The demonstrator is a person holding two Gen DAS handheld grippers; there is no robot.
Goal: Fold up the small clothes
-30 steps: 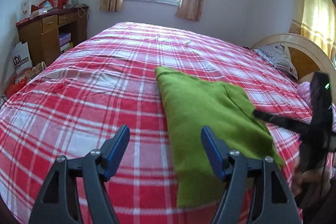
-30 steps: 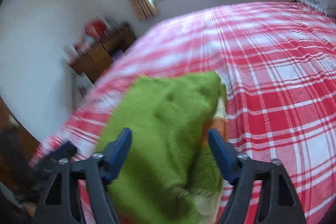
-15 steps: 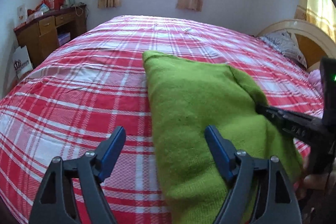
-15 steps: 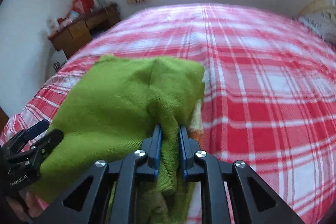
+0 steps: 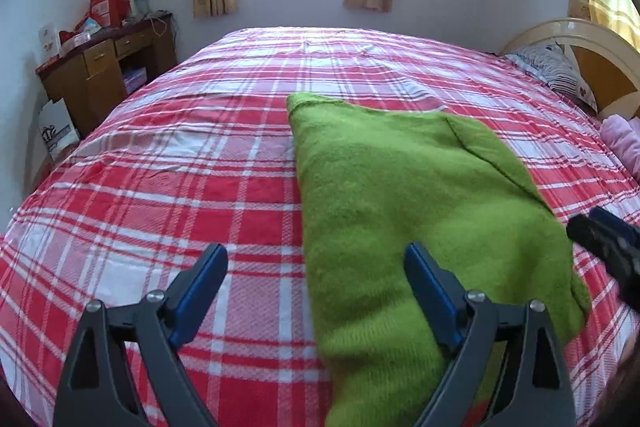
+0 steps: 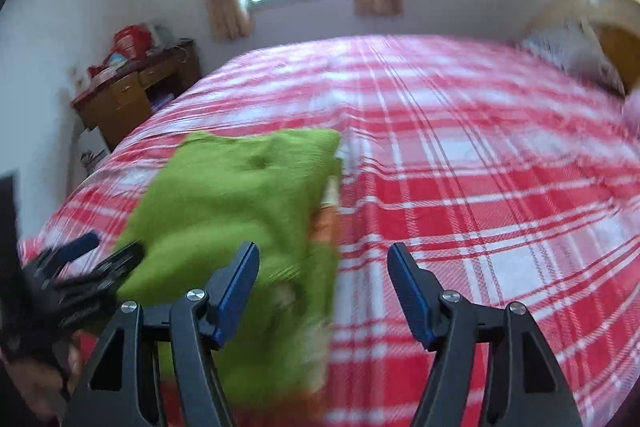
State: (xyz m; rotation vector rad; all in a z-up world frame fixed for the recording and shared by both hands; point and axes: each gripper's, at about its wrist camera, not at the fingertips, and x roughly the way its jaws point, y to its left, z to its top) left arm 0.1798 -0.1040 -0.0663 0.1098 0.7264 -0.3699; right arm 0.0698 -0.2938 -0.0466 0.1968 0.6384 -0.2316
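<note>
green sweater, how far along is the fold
Done: the green sweater lies on the plaid bedspread with one flap already folded over its far right side. In hand: nothing; the left gripper and right gripper have both just been opening, gripping nothing. Left: probably another fold.

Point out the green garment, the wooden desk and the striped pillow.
green garment (image 5: 400,187), left wrist view, middle of its top layer.
wooden desk (image 5: 100,67), left wrist view, on its drawer front.
striped pillow (image 5: 556,75), left wrist view, middle of its case.
</note>
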